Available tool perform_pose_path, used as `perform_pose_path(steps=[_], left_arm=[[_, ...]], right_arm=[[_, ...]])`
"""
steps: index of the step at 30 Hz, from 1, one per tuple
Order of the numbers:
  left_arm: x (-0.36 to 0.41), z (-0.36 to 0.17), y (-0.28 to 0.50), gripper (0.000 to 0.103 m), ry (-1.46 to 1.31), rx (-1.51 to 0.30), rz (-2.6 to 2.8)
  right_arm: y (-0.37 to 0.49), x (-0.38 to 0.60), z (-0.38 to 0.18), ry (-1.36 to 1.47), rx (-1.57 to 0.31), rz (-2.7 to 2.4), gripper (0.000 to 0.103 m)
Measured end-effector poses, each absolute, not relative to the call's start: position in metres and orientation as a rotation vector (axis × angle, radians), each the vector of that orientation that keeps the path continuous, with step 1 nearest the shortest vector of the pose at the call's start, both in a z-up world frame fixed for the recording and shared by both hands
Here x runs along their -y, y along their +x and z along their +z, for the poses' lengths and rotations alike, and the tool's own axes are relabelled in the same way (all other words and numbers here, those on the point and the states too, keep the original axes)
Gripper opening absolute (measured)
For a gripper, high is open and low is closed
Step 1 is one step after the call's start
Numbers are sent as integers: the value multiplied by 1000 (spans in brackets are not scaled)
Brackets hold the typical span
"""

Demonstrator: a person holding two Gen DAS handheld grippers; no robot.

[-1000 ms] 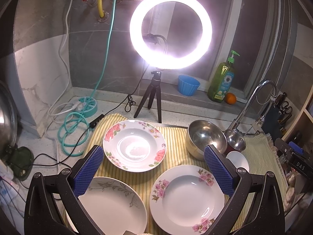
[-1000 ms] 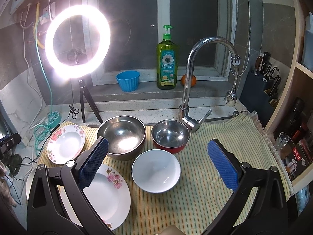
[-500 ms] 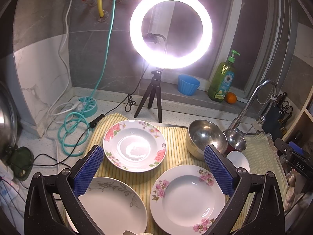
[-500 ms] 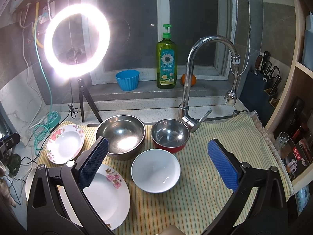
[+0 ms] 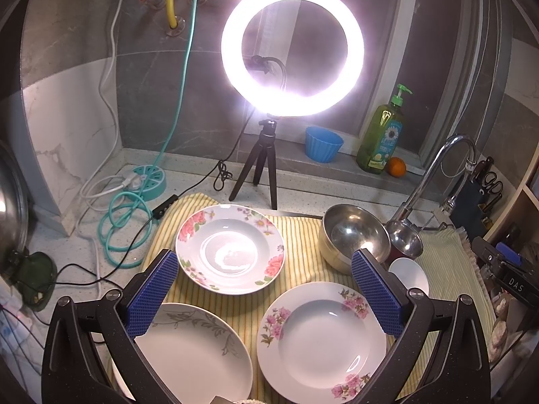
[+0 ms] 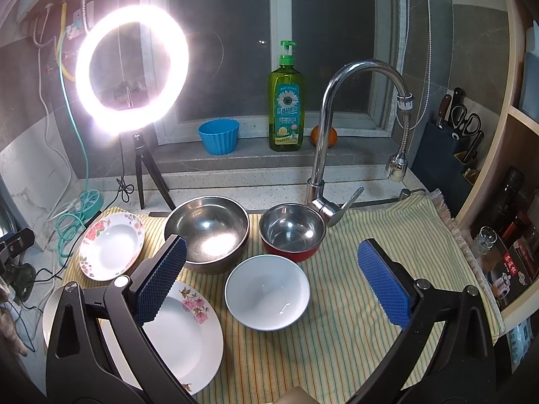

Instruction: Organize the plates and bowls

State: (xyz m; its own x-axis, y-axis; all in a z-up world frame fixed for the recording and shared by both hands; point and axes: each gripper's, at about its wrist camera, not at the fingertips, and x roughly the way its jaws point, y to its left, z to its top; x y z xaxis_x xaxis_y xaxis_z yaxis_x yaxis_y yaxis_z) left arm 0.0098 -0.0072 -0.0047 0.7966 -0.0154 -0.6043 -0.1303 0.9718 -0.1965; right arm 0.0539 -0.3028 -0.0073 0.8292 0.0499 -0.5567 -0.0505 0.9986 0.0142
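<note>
Three plates lie on a striped cloth (image 5: 299, 235): a red-rose plate (image 5: 230, 248) at the back, a pink-flower plate (image 5: 321, 340) at the front right, a grey-leaf plate (image 5: 195, 353) at the front left. To their right are a large steel bowl (image 6: 208, 232), a small steel bowl with a red outside (image 6: 292, 230) and a white bowl (image 6: 267, 292). My left gripper (image 5: 266, 289) is open and empty above the plates. My right gripper (image 6: 273, 279) is open and empty above the white bowl.
A lit ring light on a tripod (image 5: 292, 48) stands behind the cloth. A faucet (image 6: 340, 107) rises behind the bowls. A blue cup (image 6: 219, 136), a soap bottle (image 6: 285, 101) and an orange (image 6: 324, 136) sit on the sill. Cables (image 5: 124, 219) lie at the left, a knife block (image 6: 448, 155) at the right.
Both grippers have barely shifted; the right wrist view has drifted very slightly. Nothing was taken hold of or let go.
</note>
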Motion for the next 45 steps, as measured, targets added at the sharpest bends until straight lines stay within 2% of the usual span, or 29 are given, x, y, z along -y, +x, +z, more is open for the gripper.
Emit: perform_pose_path(steps=[15, 22, 23, 24, 26, 28, 29, 32, 33, 35, 38, 42, 45], left_arm=[[9, -12, 10, 102, -229, -674, 53], [2, -25, 14, 102, -249, -730, 38], [1, -29, 15, 102, -255, -747, 30], [0, -32, 17, 102, -263, -761, 18], [-3, -42, 18, 97, -282, -796, -7], [-4, -53, 20, 85, -293, -836, -26], [-4, -58, 21, 84, -299, -854, -34], [-6, -74, 23, 79, -338, -908, -58], [-6, -78, 23, 73, -345, -923, -67], [-7, -85, 26, 70, -353, -950, -77], [-6, -96, 30, 60, -373, -997, -110], [-4, -110, 34, 42, -387, -1051, -150], [-2, -115, 39, 37, -381, -1075, -173]], right_arm=[[54, 308, -12, -1, -602, 53, 103], [56, 319, -41, 28, -671, 82, 103], [58, 320, -44, 32, -691, 91, 102], [60, 320, -47, 30, -711, 97, 95], [62, 321, -57, 27, -752, 103, 88], [60, 324, -65, 43, -782, 124, 87], [60, 324, -67, 50, -796, 133, 85], [58, 329, -78, 65, -844, 161, 73], [57, 331, -81, 78, -864, 173, 70], [57, 335, -91, 119, -915, 212, 65], [56, 341, -107, 188, -991, 259, 51], [54, 339, -128, 270, -1076, 331, 46], [53, 332, -139, 271, -1098, 357, 36]])
